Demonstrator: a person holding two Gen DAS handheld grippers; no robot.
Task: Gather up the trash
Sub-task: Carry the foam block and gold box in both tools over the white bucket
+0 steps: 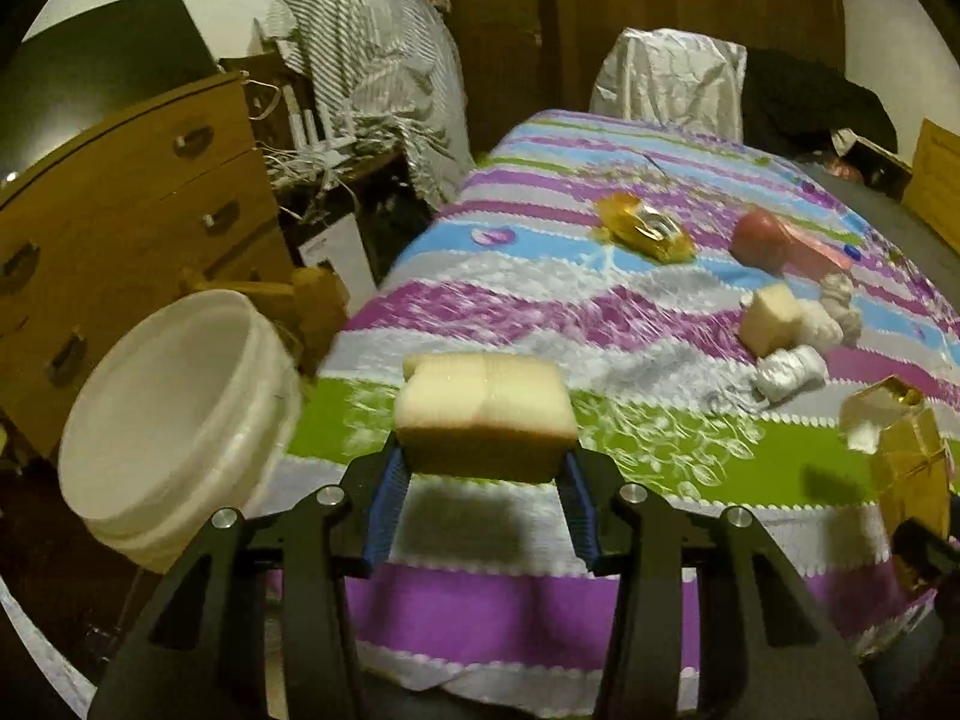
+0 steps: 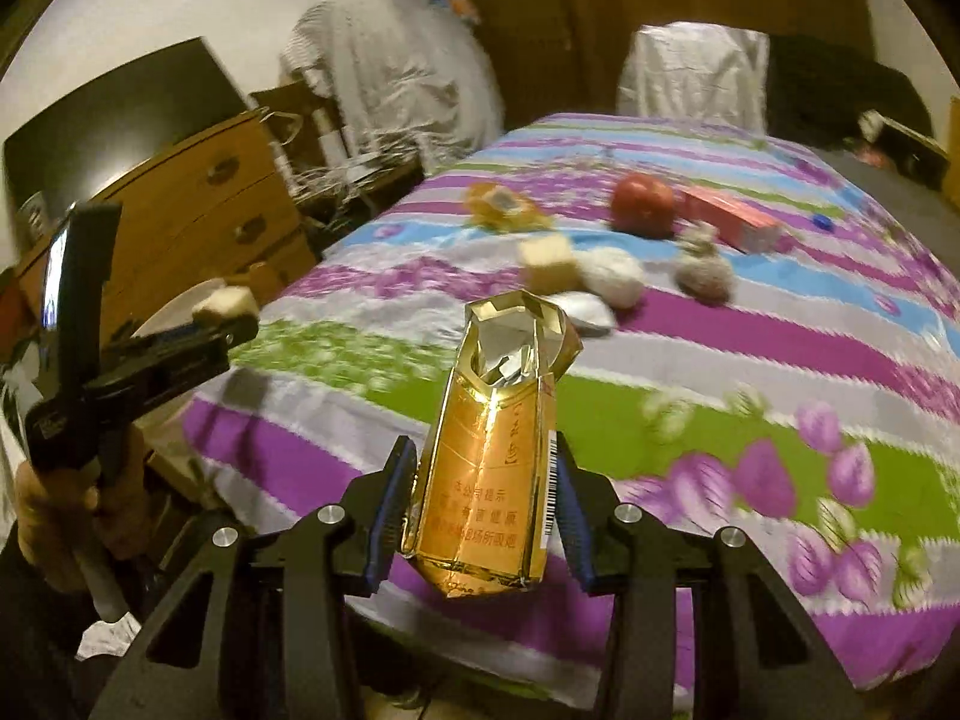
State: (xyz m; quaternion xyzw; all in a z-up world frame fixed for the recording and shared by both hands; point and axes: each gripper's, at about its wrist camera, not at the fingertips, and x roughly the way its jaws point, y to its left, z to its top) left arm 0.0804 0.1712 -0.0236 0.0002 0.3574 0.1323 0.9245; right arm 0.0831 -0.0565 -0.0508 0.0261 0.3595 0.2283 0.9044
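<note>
My left gripper (image 1: 483,456) is shut on a pale yellow foam block (image 1: 486,414), held above the near edge of the striped bedspread (image 1: 528,600). A white bucket (image 1: 174,408) stands to its left, beside the bed. My right gripper (image 2: 483,468) is shut on a crushed gold cigarette pack (image 2: 492,450), held upright over the bed. In the right wrist view the left gripper (image 2: 222,324) shows at the left with the foam block (image 2: 225,303), a hand gripping its handle. On the bed lie a small foam cube (image 2: 546,267), crumpled white paper (image 2: 612,282), a gold wrapper (image 2: 501,207), a red apple (image 2: 642,201) and a pink box (image 2: 732,219).
A wooden dresser (image 1: 120,210) stands left of the bed behind the bucket. Tangled white cables (image 1: 324,162) and a striped cloth (image 1: 372,60) fill the far left corner. A chair under a white cover (image 1: 672,78) stands at the bed's far end.
</note>
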